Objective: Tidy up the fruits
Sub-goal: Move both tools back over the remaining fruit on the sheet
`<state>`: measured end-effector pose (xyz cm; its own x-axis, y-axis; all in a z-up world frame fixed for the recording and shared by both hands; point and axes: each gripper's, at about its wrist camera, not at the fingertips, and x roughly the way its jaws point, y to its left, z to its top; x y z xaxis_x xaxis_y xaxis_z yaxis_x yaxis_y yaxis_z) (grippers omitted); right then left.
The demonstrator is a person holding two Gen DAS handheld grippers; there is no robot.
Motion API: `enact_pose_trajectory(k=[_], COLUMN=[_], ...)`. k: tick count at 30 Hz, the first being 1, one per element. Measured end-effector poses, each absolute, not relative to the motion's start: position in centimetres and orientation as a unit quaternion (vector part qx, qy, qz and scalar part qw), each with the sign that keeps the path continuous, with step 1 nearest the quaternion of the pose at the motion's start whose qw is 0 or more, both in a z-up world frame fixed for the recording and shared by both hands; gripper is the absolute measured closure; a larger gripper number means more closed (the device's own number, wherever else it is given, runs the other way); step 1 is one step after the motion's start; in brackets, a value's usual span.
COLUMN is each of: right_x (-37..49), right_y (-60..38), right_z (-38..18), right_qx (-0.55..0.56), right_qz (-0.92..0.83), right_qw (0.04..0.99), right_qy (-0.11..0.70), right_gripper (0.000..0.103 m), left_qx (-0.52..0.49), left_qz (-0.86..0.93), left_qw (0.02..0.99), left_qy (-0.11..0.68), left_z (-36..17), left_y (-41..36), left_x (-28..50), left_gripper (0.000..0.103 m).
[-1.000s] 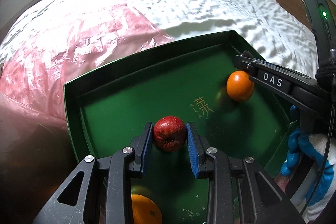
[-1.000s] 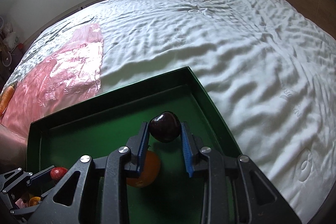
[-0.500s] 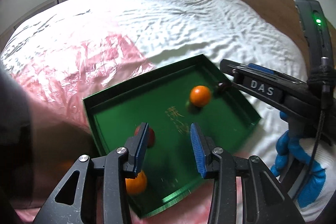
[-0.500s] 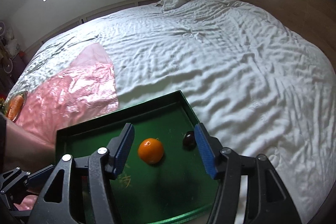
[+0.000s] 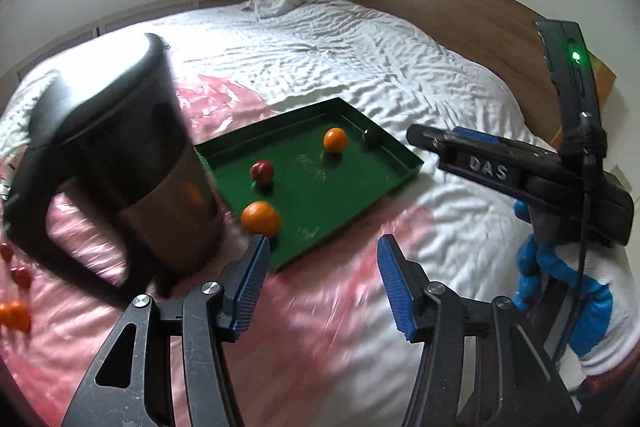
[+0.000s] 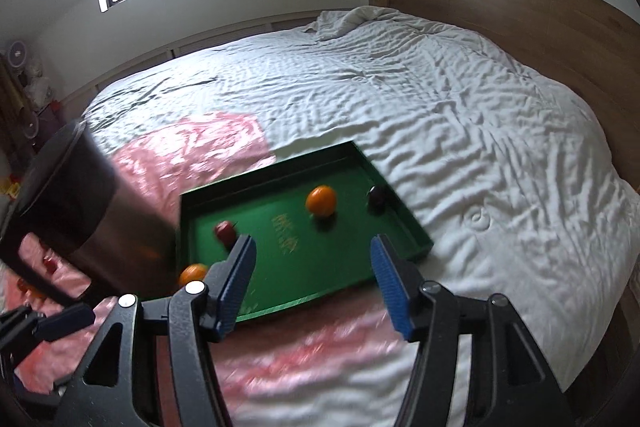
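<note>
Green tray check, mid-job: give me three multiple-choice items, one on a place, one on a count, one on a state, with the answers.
1. Where does the dark fruit lie in the green tray?
A. at the far right edge
B. in the middle
C. at the near left corner

2. How many oranges are in the tray?
A. one
B. two
C. four

3. What is between the pads of the right tool?
A. an orange
B. the red apple
C. nothing

Answers:
1. A, the dark fruit sits by the far right wall.
2. B, one orange lies far in and the other orange near the front, left of the red apple line.
3. C, its pads stand wide apart over the tray with no fruit between them.
</note>
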<state>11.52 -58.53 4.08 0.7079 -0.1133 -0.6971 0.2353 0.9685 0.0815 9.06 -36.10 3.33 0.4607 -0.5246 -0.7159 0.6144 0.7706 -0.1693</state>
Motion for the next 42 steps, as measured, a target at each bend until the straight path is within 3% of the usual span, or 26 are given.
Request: enact_pose_trajectory(k=[19, 42], right_x=[0.8, 8.8], right_y=[-36.8, -20.4], right_z=[6.0, -2.6], right_qx=[0.052, 0.030], right_qz=[0.010, 0.199], right_qw=[0.929, 0.889], right_qy=[0.366, 0.411], right_gripper=[0.000, 0.000], left_qx=[0.065, -0.001], left_qz=[-0.269, -0.109], left_qw=[0.898, 0.914], left_qy=[0.342, 0.390], left_z=[5.0, -3.8], left_y=[-15.0, 3.9], left_x=[1.0, 6.1], left_gripper=[0.052, 0.052])
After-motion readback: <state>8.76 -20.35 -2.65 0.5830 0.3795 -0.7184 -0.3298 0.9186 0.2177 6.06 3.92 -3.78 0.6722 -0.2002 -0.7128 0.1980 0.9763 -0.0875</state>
